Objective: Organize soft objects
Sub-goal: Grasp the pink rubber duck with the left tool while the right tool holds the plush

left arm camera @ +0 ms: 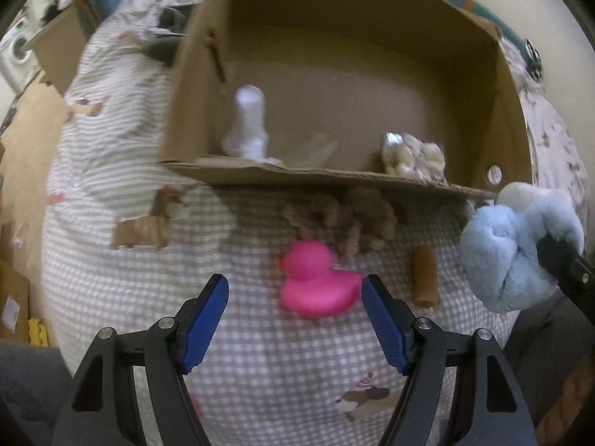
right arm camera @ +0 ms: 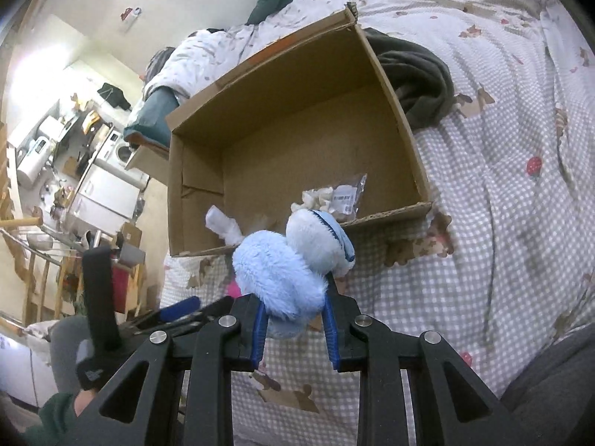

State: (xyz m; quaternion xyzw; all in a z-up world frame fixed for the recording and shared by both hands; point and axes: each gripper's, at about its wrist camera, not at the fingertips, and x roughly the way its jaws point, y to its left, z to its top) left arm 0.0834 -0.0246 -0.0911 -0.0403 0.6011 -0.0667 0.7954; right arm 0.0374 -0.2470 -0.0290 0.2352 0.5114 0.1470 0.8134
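Observation:
A pink rubber duck (left arm camera: 316,286) lies on the checked bedspread, just beyond my left gripper (left arm camera: 295,282). That gripper is open, its blue pads on either side of the duck and clear of it. My right gripper (right arm camera: 293,308) is shut on a light blue plush toy (right arm camera: 282,278), held above the bed in front of the open cardboard box (right arm camera: 405,126). In the left wrist view the plush (left arm camera: 517,249) hangs at the right. Inside the box lie a white soft item (left arm camera: 249,126) and a bag of cotton balls (left arm camera: 412,156).
A brown fuzzy item (left arm camera: 349,219) and a tan roll (left arm camera: 424,278) lie on the bedspread (left arm camera: 111,278) by the box's near wall. A dark grey garment (right arm camera: 420,74) sits behind the box. The floor and kitchen units (right arm camera: 96,171) lie past the bed's edge.

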